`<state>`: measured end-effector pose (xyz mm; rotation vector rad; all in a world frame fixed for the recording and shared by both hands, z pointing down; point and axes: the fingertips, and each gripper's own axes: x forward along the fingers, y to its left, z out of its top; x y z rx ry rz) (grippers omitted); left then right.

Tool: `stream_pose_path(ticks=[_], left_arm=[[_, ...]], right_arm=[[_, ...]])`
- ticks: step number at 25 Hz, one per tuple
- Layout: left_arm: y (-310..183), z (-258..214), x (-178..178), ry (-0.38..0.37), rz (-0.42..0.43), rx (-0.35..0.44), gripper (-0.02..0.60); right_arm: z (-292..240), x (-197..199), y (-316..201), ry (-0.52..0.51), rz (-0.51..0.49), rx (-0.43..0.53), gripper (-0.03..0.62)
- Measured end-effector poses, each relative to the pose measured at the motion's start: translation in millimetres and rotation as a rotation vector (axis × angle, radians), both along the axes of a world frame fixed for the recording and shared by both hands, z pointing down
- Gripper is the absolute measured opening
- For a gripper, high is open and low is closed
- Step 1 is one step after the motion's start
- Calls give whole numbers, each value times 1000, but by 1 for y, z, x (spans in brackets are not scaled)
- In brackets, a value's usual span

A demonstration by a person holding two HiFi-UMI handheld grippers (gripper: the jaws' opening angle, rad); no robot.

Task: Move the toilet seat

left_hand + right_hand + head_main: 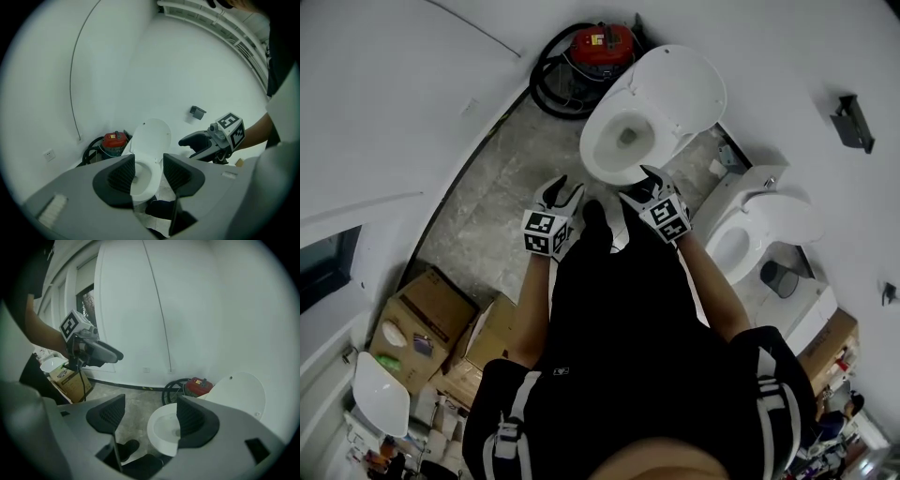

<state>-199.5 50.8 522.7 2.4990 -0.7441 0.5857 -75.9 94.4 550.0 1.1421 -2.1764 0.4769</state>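
A white toilet (623, 141) stands on the grey floor straight ahead, its lid (675, 94) tilted up against the wall. My left gripper (564, 192) hovers over the floor just short of the bowl's front left, open and empty. My right gripper (642, 185) is open too, close to the bowl's front rim, holding nothing. In the left gripper view the bowl (143, 176) shows between the spread jaws of the left gripper (150, 173), with the right gripper (206, 143) beside it. The right gripper view frames the bowl (164, 427) and lid (239, 392) between the jaws of the right gripper (150, 416).
A red vacuum cleaner (600, 47) with a coiled black hose sits behind the toilet on the left. A second toilet (759, 230) stands to the right, with a small black bin (780, 278) by it. Cardboard boxes (427, 323) line the left side. The person's shoe (593, 214) is between the grippers.
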Motion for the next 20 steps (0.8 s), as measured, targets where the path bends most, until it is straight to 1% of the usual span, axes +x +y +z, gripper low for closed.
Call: stream_pose_path(ticks=[6, 10, 14, 20], left_arm=[[-3, 10, 3, 1, -18, -24, 187], [2, 27, 5, -5, -18, -61, 186], [-2, 45, 12, -14, -22, -88, 183], [-13, 83, 18, -29, -53, -127, 181]], right_arm=[[10, -7, -11, -5, -59, -24, 345], [23, -13, -9, -20, -83, -55, 340], [43, -17, -5, -28, -120, -96, 334], [80, -24, -4, -32, -175, -158, 328]])
